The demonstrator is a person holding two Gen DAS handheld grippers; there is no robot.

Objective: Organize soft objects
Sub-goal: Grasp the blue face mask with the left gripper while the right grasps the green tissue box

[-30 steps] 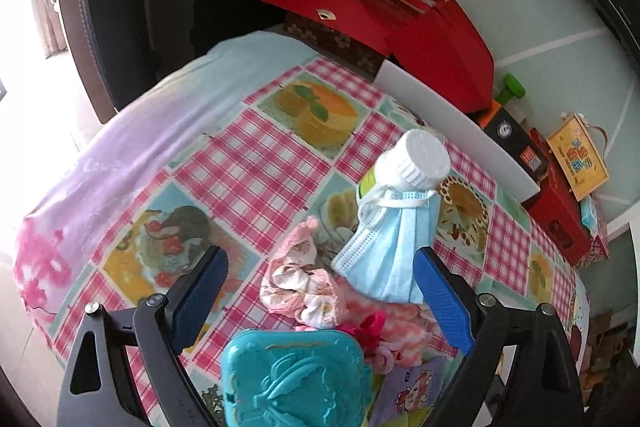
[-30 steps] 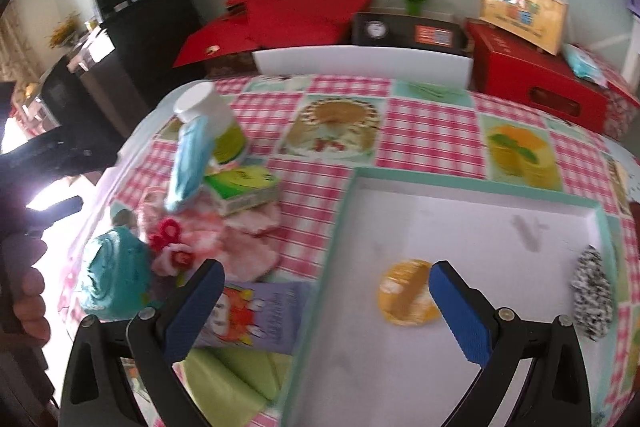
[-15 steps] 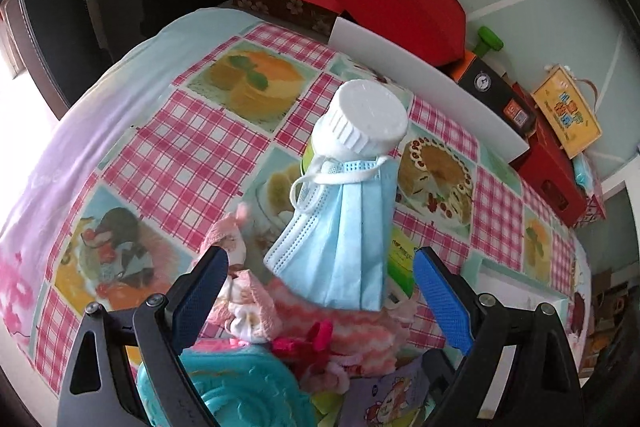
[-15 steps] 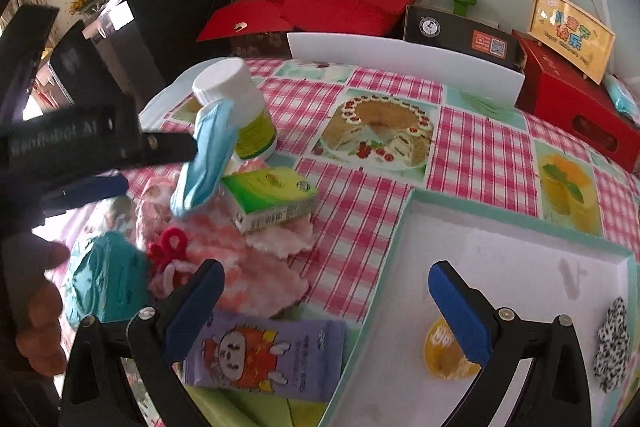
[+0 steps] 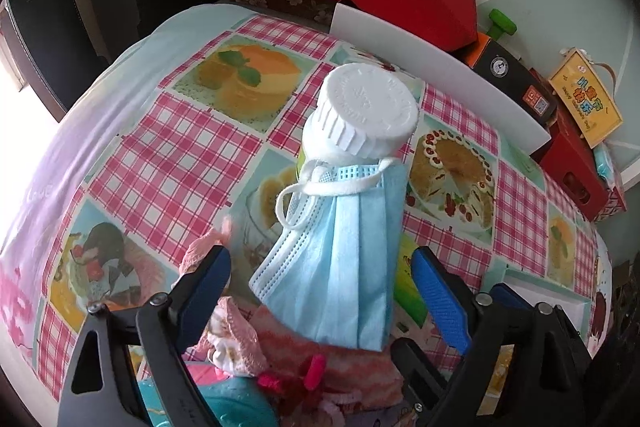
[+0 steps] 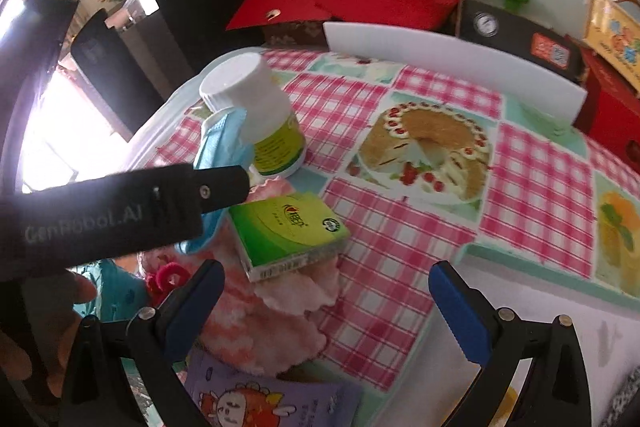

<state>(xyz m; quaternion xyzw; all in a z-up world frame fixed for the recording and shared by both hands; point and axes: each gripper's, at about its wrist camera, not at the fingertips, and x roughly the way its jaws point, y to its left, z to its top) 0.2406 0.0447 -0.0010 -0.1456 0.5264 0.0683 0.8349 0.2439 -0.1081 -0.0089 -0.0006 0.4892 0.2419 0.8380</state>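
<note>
step: left gripper (image 5: 320,301) lines up on the blue face mask (image 5: 340,259), judged first soft item to pick
mask location: draped down the near side of the white-capped bottle (image 5: 362,111), ear loop hooked round the neck under the cap; lower edge rests on the pink cloth pile (image 5: 320,363)
left jaws: released, have just been closing a little; mask body sits between the pads, neither pad touches it
right gripper (image 6: 326,307): jaws released, nothing between them; hovers over the pink cloth and the green box (image 6: 286,233)
tray (image 6: 532,259): teal-rimmed, white floor, at right of the right wrist view; likely drop spot
grip advice: pinch the pleated lower half only, clear of the bottle wall
lift advice: go up along the bottle so the loop slides off over the cap; pulling sideways likely tips the bottle
risk: loop snags under the cap ridge, bottle comes along or falls onto the green box
risk 2: pads catch the pink cloth under the mask edge, two items lift at once
other arm: right could steady the bottle if the loop drags
</note>
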